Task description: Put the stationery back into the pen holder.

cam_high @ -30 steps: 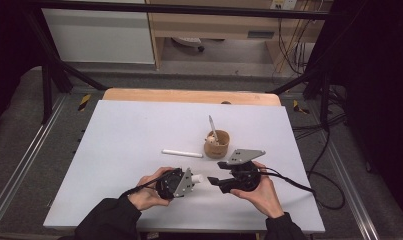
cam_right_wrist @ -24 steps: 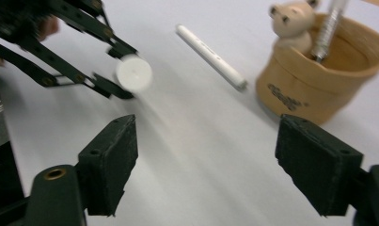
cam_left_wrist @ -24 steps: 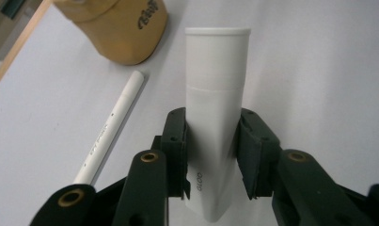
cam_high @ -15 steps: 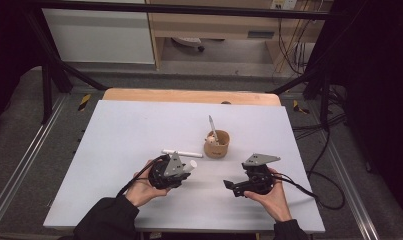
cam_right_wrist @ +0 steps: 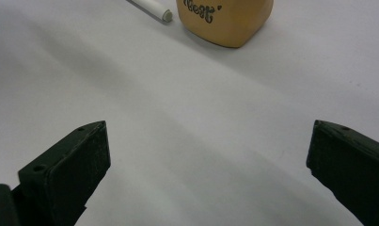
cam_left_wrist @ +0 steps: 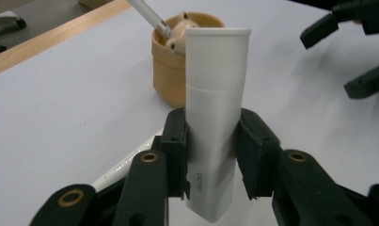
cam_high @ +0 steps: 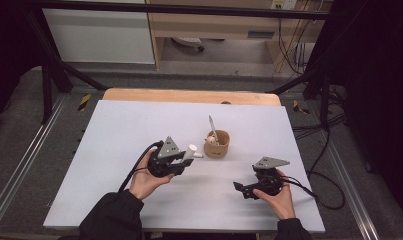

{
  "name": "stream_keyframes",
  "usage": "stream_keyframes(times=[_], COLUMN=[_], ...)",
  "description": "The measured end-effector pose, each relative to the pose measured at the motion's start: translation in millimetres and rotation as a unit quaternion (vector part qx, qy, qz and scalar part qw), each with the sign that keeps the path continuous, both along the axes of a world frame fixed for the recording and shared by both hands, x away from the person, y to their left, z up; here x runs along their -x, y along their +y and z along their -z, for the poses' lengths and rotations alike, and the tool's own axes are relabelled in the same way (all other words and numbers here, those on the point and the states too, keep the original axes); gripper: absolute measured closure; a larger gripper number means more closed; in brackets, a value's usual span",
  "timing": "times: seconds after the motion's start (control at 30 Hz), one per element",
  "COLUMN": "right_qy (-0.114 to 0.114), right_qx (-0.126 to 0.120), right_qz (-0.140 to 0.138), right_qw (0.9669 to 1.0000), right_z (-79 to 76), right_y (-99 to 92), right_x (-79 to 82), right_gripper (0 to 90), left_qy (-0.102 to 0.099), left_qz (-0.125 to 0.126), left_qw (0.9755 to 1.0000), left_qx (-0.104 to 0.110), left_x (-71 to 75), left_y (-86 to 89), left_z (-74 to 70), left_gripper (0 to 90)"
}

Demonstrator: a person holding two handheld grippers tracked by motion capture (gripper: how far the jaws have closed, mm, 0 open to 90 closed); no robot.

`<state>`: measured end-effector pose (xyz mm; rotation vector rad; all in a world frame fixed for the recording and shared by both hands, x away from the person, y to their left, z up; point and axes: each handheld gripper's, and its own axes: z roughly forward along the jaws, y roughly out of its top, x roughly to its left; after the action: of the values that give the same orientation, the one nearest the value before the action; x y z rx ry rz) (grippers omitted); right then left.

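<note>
Both hands have pulled apart since a moment ago. Now the left tongs [cam_high: 185,161] are up near the little brown cup [cam_high: 217,145], and the right tongs [cam_high: 239,187] sit low on the other side, well away. The left tongs pinch a white tube [cam_left_wrist: 215,127] between their pads, and the tube points up toward the cup. The right tongs have just been opening and now stand spread wide with nothing between them. A white pen [cam_right_wrist: 152,8] lies on the table [cam_high: 114,130] just beside the cup. Another white stick [cam_high: 212,128] leans inside the cup.
</note>
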<state>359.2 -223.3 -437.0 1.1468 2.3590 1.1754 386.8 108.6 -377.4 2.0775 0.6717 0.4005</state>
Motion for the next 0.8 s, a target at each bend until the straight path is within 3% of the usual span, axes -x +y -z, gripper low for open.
stream_keyframes(times=[0.27, 0.8], right_qy=[0.004, 0.005], right_qx=[-0.017, -0.013], right_qz=[0.002, -0.003], right_qw=[0.9998, 0.9999], right_z=[2.2, 4.8], right_y=[-10.3, -12.0], right_x=[3.6, 3.6], right_gripper=[0.9, 0.9], left_qy=[0.003, -0.006], left_qz=[-0.017, -0.027], left_qw=[0.9991, 0.9975], left_qx=[0.039, 0.065], left_x=[-12.4, -38.2], left_y=[-13.1, -53.4], left_z=[-14.3, -35.8], left_gripper=[66.0, 66.0])
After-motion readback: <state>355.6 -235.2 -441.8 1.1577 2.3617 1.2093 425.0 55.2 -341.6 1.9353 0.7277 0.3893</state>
